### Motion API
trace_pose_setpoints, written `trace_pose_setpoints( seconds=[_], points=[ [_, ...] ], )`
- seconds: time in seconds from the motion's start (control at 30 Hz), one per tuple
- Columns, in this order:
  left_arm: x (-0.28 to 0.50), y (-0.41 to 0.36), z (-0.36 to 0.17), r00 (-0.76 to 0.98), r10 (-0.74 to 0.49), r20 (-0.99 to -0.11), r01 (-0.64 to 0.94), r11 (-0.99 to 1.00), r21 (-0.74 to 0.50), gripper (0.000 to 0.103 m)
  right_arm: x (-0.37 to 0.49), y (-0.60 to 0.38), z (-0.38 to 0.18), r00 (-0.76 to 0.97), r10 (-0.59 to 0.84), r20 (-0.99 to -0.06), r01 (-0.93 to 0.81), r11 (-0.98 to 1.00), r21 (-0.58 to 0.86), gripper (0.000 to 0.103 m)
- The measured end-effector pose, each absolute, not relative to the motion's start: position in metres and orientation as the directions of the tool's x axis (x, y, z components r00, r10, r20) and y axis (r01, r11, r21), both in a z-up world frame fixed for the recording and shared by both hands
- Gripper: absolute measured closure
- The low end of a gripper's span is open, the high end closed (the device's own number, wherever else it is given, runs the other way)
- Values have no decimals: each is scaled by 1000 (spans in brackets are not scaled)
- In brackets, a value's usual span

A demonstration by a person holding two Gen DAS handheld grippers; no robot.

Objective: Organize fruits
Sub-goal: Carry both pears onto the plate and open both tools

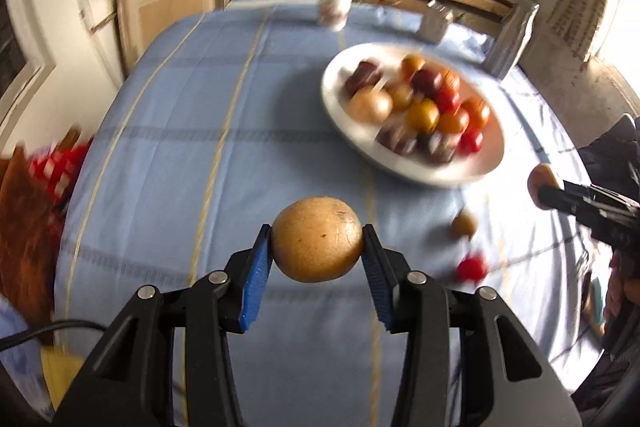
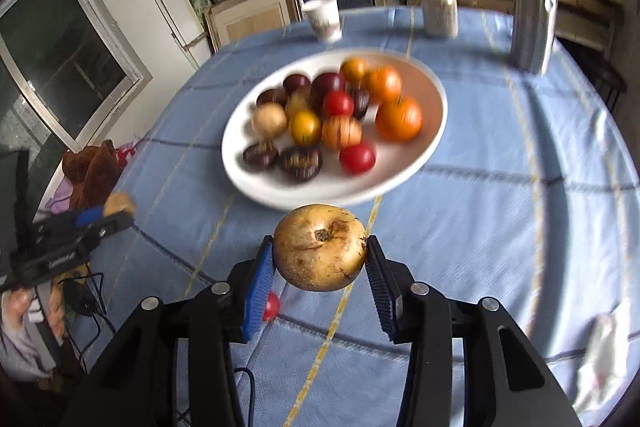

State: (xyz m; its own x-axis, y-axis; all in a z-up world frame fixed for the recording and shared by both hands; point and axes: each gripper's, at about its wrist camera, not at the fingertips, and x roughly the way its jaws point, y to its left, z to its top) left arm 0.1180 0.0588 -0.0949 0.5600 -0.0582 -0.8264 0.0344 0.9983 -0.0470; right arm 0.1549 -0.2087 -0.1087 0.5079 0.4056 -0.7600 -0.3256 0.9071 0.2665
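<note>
Left wrist view: the left gripper (image 1: 318, 241) pinches a tan round fruit (image 1: 318, 239) between its blue pads (image 1: 256, 281), at lower centre of the frame, clear of the blue checked tablecloth (image 1: 168, 131). The white plate (image 1: 486, 163), loaded with red, orange, yellow and dark fruits, lies at upper right of the held fruit, well apart from it. A small tan fruit (image 1: 464, 224) and a small red fruit (image 1: 472, 268) lie loose on the cloth at lower right.

Right wrist view: the right gripper (image 2: 320, 253) is clamped on a brown-spotted yellow fruit (image 2: 320, 251), stem end facing the camera, at lower centre, just below the near rim of the plate (image 2: 256, 183) in frame. A red fruit (image 2: 272, 305) shows on the cloth behind the left pad. A paper cup (image 2: 324, 17), a can (image 2: 440, 11) and a silver pouch (image 2: 534, 27) stand across the top.
</note>
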Motion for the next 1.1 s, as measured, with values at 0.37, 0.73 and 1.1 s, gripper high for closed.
trace_pose_setpoints(
  seconds=[0.37,0.73,1.1],
  points=[
    [238,-10,-87,581,-132,-803,165,985,-42,59,243,-201,-91,549,349,-760,-299,931,212,57],
    [290,-24,-131,519,-152,-841,182,981,-65,59,303,-181,-111,533,342,-774,-314,929,195,57],
    [305,-22,-144,520,-150,-841,172,983,-69,59,320,-166,-130,509,331,-794,-328,928,177,57]
  ],
)
